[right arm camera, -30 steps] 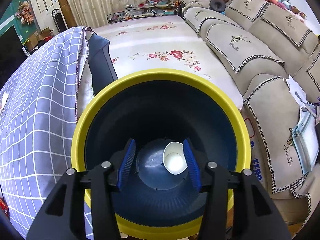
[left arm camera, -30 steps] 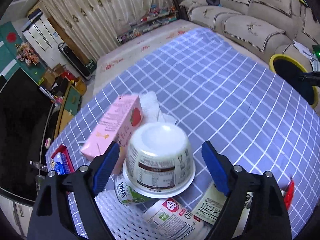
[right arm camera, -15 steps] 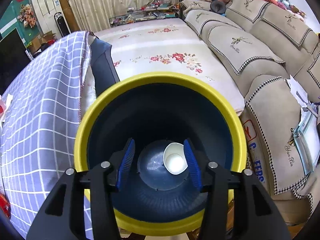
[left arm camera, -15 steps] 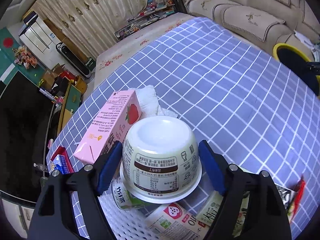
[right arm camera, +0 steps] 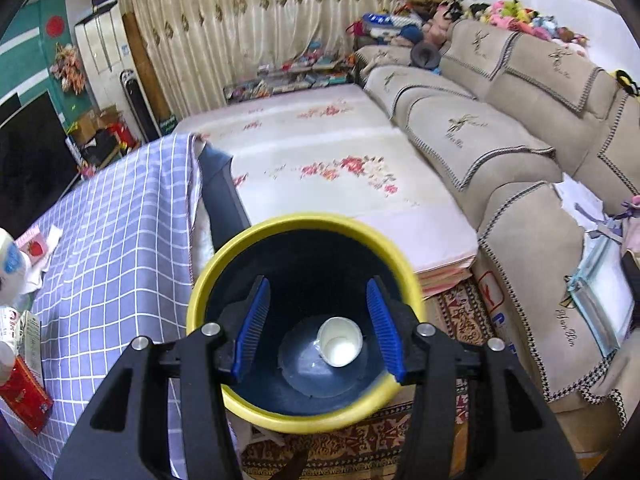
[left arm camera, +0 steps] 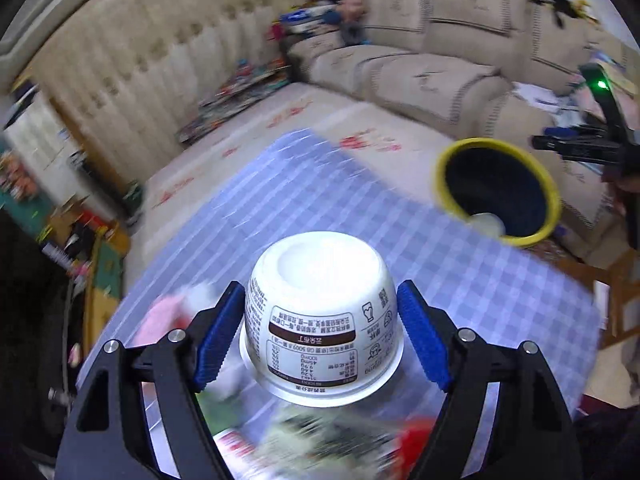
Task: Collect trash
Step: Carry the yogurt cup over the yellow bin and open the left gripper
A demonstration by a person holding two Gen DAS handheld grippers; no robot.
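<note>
The left tongs [left arm camera: 320, 340] have clamped an upside-down white tub [left arm camera: 320, 312] between their blue pads, above the checked bench [left arm camera: 460, 272]. The right tongs [right arm camera: 318, 330] stand half open and empty over the yellow-rimmed bin [right arm camera: 304, 420] beside the bench, where a white cup [right arm camera: 340, 342] lies at the bottom.

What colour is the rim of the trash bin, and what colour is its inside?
The trash bin has a yellow rim and a dark blue inside; the right wrist view shows it best.
</note>
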